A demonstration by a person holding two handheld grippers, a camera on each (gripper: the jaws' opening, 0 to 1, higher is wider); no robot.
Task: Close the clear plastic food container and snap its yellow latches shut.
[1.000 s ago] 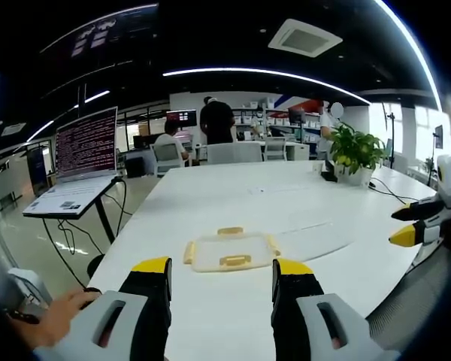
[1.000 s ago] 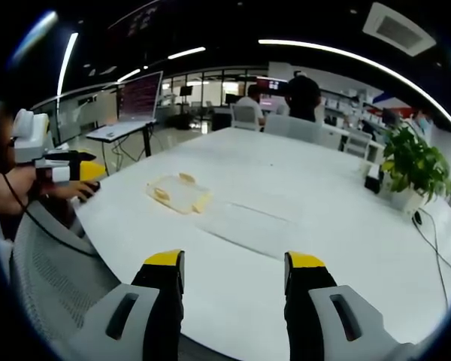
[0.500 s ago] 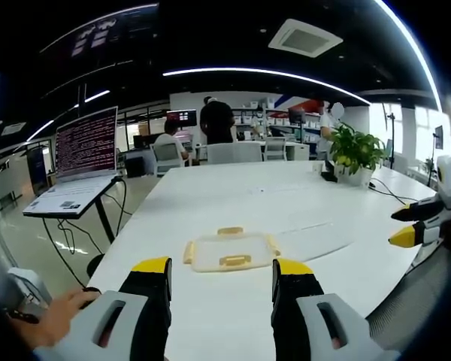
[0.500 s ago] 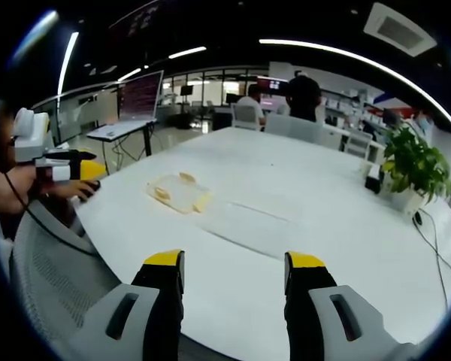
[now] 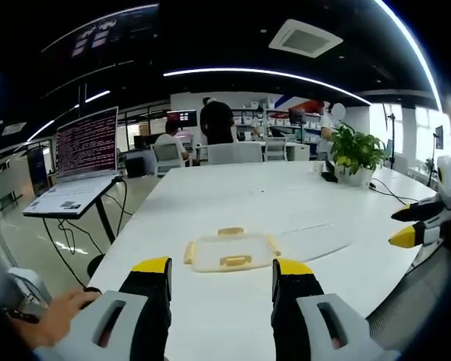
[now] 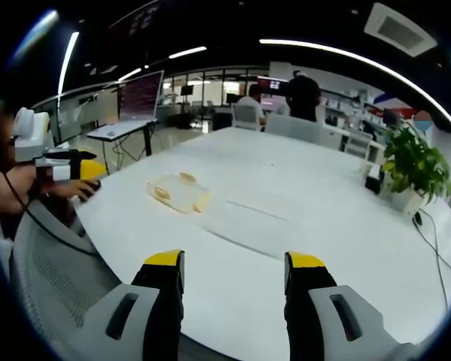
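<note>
1. A large white oval worktop (image 5: 233, 195) is seen in both views, with office chairs and people at its far end.
2. A laptop (image 5: 81, 150) with a lit screen is carried by a stand beside the worktop.
3. A potted green plant (image 5: 355, 154) is set near the worktop's far right edge in the left gripper view.
4. The left hand-held gripper (image 5: 222, 272) is held released, nothing between its yellow-tipped jaws, at the near edge of the worktop; it is also seen at the left of the right gripper view.
5. The right hand-held gripper (image 6: 234, 265) is likewise held released and grasps nothing, well apart from the container.
6. The clear plastic food container (image 5: 229, 252) lies flat on the worktop just beyond the left jaws, lid on.
7. Its yellow latches (image 5: 234, 261) are seen at its sides; whether they are snapped down cannot be told.
</note>
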